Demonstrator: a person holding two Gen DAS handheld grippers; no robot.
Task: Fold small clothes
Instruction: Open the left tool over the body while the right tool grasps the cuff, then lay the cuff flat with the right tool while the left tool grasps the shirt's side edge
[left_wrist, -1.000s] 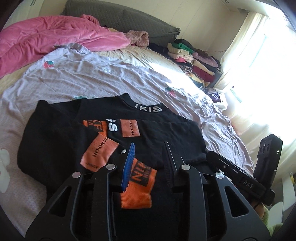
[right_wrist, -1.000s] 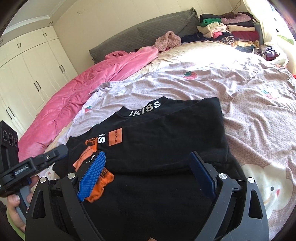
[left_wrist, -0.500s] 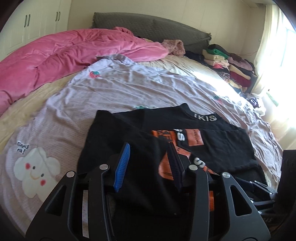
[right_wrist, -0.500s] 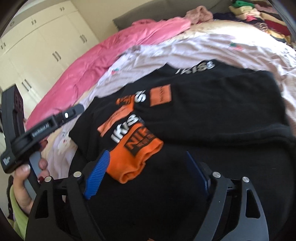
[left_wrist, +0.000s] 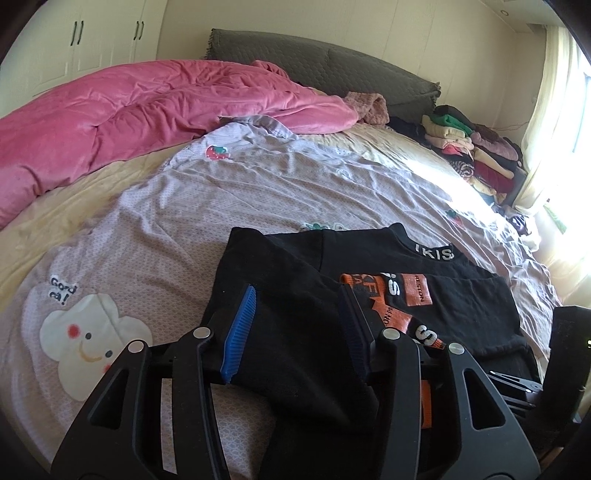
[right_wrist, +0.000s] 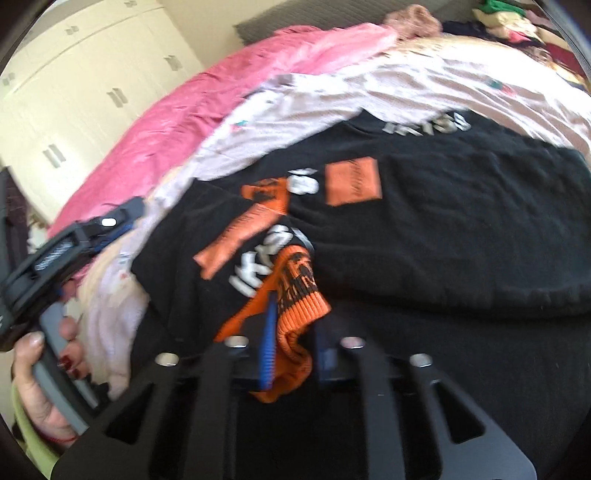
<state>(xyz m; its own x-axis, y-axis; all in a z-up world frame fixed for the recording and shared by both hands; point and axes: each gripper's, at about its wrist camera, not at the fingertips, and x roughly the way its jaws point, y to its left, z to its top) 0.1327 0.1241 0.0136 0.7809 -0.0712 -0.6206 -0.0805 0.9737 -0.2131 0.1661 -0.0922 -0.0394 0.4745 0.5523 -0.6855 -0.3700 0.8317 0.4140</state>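
A black sweater (left_wrist: 369, 258) with orange patches and an orange sleeve cuff (right_wrist: 295, 291) lies partly folded on the bed. My left gripper (left_wrist: 297, 291) sits low over the sweater's left side. Its jaws are opening, with a fold of black sleeve lying loose between them, not pinched. My right gripper (right_wrist: 295, 332) is closing its jaws on the orange cuff, and the pads press on its ribbed end. The left gripper (right_wrist: 74, 240) also shows at the left of the blurred right wrist view, held in a hand (right_wrist: 33, 373).
A lilac cartoon-print sheet (left_wrist: 184, 206) covers the bed. A pink quilt (left_wrist: 129, 110) is bunched at the far left by the grey headboard (left_wrist: 314, 70). Stacked folded clothes (left_wrist: 472, 151) stand at the far right near the curtain. White wardrobes (right_wrist: 74, 92) line the left.
The right gripper came down on the orange cuff and its wide jaws closed on it. The left gripper opened wider and shifted left from the cuff onto the black sleeve.
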